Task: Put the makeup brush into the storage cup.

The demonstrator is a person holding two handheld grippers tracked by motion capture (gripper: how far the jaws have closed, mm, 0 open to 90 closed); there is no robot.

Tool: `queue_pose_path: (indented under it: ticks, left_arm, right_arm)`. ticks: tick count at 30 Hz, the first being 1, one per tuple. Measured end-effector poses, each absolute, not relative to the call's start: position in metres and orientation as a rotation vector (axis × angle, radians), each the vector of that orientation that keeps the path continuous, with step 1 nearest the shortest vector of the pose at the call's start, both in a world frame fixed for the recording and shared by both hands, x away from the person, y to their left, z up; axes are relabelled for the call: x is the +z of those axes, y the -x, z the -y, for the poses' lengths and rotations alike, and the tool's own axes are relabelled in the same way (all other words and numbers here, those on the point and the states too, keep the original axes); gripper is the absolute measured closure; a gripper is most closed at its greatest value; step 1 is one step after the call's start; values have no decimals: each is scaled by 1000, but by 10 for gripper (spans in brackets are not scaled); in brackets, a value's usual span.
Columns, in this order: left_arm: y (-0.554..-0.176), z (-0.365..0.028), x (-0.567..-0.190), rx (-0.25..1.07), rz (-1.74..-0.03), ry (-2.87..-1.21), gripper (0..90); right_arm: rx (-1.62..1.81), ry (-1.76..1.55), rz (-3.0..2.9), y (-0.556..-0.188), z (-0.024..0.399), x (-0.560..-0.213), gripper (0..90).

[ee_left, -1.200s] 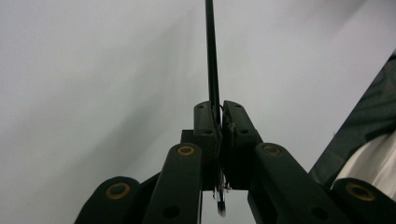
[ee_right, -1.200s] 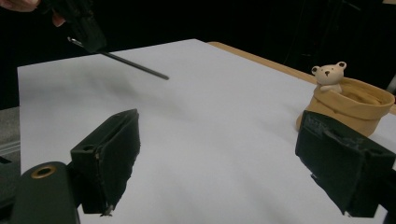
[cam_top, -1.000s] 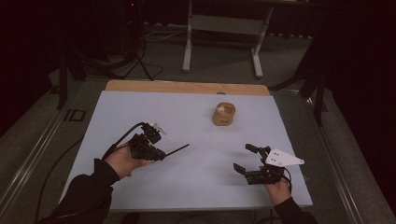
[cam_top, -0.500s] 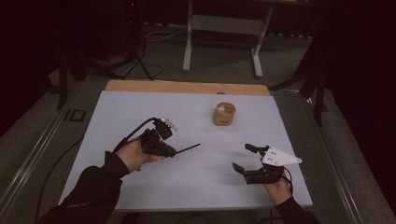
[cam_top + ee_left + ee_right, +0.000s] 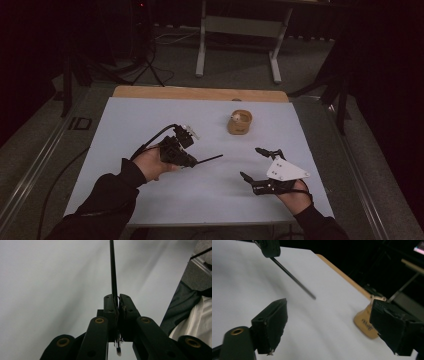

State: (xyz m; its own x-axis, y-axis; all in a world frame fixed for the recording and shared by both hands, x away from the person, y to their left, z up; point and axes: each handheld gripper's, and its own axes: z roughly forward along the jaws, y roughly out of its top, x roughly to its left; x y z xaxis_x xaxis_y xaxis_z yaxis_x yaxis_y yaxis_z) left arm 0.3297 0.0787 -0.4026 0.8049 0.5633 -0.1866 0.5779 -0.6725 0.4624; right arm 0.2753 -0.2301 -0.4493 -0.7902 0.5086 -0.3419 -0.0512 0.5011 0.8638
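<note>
1. The left tool (image 5: 192, 161) is shown clamped on a thin black rod (image 5: 209, 159); in the left gripper view the rod (image 5: 113, 272) is seen pinched between the two closed jaws, its long end projecting straight ahead and a short stub (image 5: 118, 350) left behind the pads.
2. The right tool (image 5: 255, 162) is held with its jaws set wide apart and nothing between them; it hangs above the pale worktop (image 5: 125, 130).
3. The step in hand is judged to be the carrying of the rod toward the small tan holder (image 5: 240, 123), which stands upright on the far half of the worktop.
4. For a clean approach, the rod should be kept level and steady, the grip left firm, and the tip aimed at the holder's top; whether an opening is present there cannot be told.
5. The open right tool may be brought beside the holder (image 5: 365, 323) to brace it, since so light a base is likely to be pushed aside.
6. The rod tip (image 5: 313, 297) lies near the holder but apart from it, on the person's side and to the left; the holder is framed beside the right tool's far jaw.
</note>
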Motion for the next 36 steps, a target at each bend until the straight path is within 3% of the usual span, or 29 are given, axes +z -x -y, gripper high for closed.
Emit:
queue_pose_path:
  ticks: [8, 14, 36]
  left_arm:
    - [-333, -68, -396, -37, -825, -2483, 855]
    - [-332, -62, -394, -31, -804, -2488, 856]
    - [-329, -46, -393, -49, -758, -2515, 856]
  right_arm:
    - [1172, -175, -2169, -274, 205, -439, 263]
    - [1049, -40, -2211, -271, 185, -443, 407]
    - [814, 203, -2227, -271, 141, -457, 647]
